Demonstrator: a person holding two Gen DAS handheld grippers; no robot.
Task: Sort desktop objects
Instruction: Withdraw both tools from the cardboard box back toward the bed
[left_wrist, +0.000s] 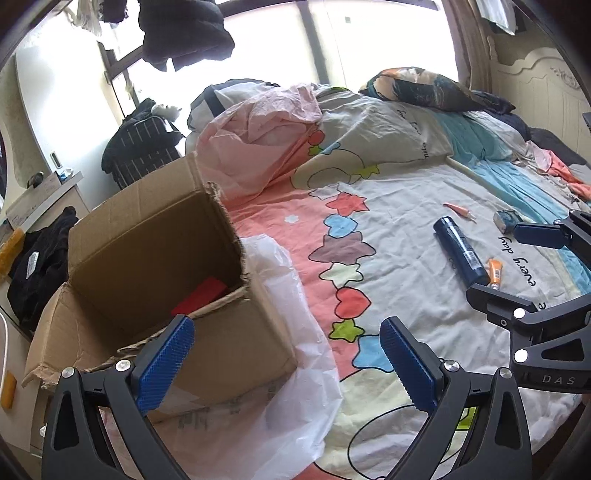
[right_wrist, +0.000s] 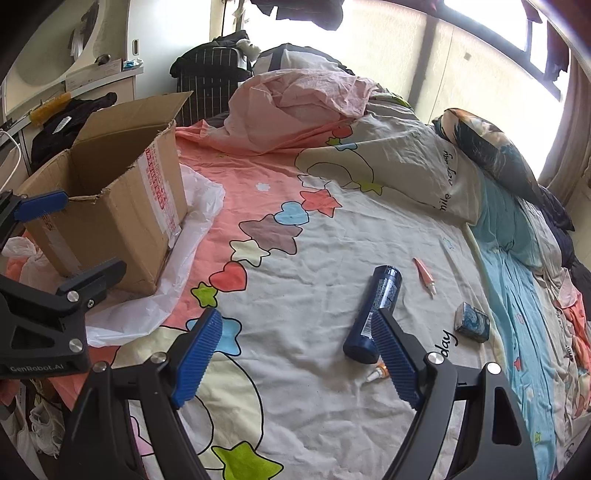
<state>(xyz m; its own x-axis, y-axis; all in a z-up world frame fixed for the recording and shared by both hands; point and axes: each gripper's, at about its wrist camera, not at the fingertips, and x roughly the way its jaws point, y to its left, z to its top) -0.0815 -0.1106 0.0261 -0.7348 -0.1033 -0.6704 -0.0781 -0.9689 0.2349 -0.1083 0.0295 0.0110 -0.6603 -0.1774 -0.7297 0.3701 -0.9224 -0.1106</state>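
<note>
The left tongs (left_wrist: 286, 363) are spread wide with nothing between the blue pads, hanging over the near corner of the cardboard box (left_wrist: 147, 258) and the white plastic bag (left_wrist: 295, 332) spread under it; the box stands open on the bed, flaps torn, and a flat red item (left_wrist: 201, 295) lies on its bottom, though the view is too dim to say what it is. The right tongs (right_wrist: 295, 354) are also parted and hold nothing, low over the patterned bedsheet (right_wrist: 314, 240); their right pad sits just beside the lower end of the dark blue bottle (right_wrist: 373, 314), which lies on its side on the sheet, but whether pad and bottle touch cannot be told from here. A small orange-and-white tube (right_wrist: 376, 374) lies by the base of the bottle, partly hidden behind the pad; a slim pink tube (right_wrist: 424, 277) lies a little beyond the bottle's far end, apart from it; a small blue patterned box (right_wrist: 472, 322) rests to the right of the bottle, near the sheet's light blue band. All four things lie well apart from the cardboard box, across the row of coloured stars and hearts; a crumpled pink quilt (right_wrist: 295, 99) is heaped at the far side of the bed, and a dark patterned pillow (right_wrist: 491, 151) lies by the window.
</note>
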